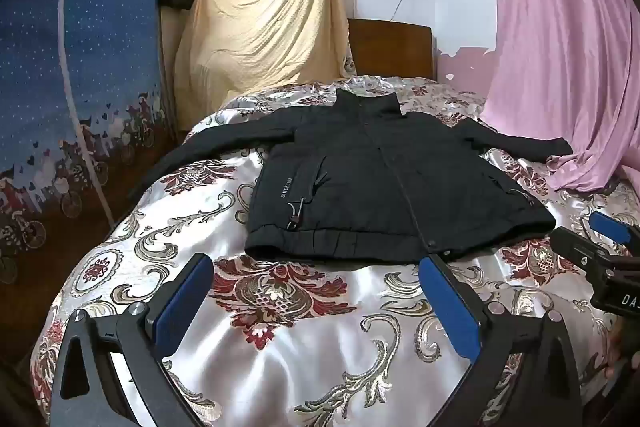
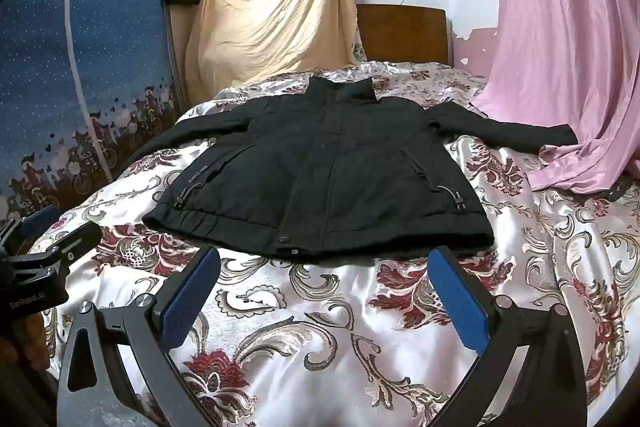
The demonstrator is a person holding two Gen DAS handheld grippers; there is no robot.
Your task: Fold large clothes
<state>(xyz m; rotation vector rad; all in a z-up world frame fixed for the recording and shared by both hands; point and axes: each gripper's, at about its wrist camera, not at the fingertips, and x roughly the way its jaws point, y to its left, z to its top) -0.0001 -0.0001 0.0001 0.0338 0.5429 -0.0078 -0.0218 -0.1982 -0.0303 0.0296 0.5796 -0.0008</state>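
Black padded zip-up jacket with stand collar [image 2: 320, 163], spread flat and front side up in the middle of the bed, on the shiny satin bedspread with red and gold flower pattern [image 2: 320, 327]. Collar toward the brown wooden headboard [image 2: 400, 27], hem toward the cameras, both sleeves stretched out to the sides. Not yet folded at all.

Left tongs [image 1: 316, 279] and right tongs [image 2: 324, 275] both wide apart, with nothing between the blue pads, hanging just before the hem and tilted down toward it. No contact with the cloth.

Probably soft and floppy, but thicker and a bit heavier than a shirt; padding likely to spring back, so folds may need pressing down. Outer fabric perhaps smooth, and the satin under it surely slippery: risk of the whole garment sliding when one side is pulled. Good places to take hold: a sleeve cuff or the shoulder seam to bring the sleeves inward, then the elastic hem corners. Better to avoid the small drawcord toggles [image 2: 180, 201] near the hem, too thin for a sure grip.

Around: pink curtain [image 2: 560, 67] hanging down onto the bed, its lower edge just beside the far sleeve end on the right of the view, easy to catch together with the cuff. Blue dotted fabric wardrobe [image 2: 80, 67] at the other side, yellow sheet [image 2: 272, 15] hung on the wall behind. Nothing lying on the jacket itself.
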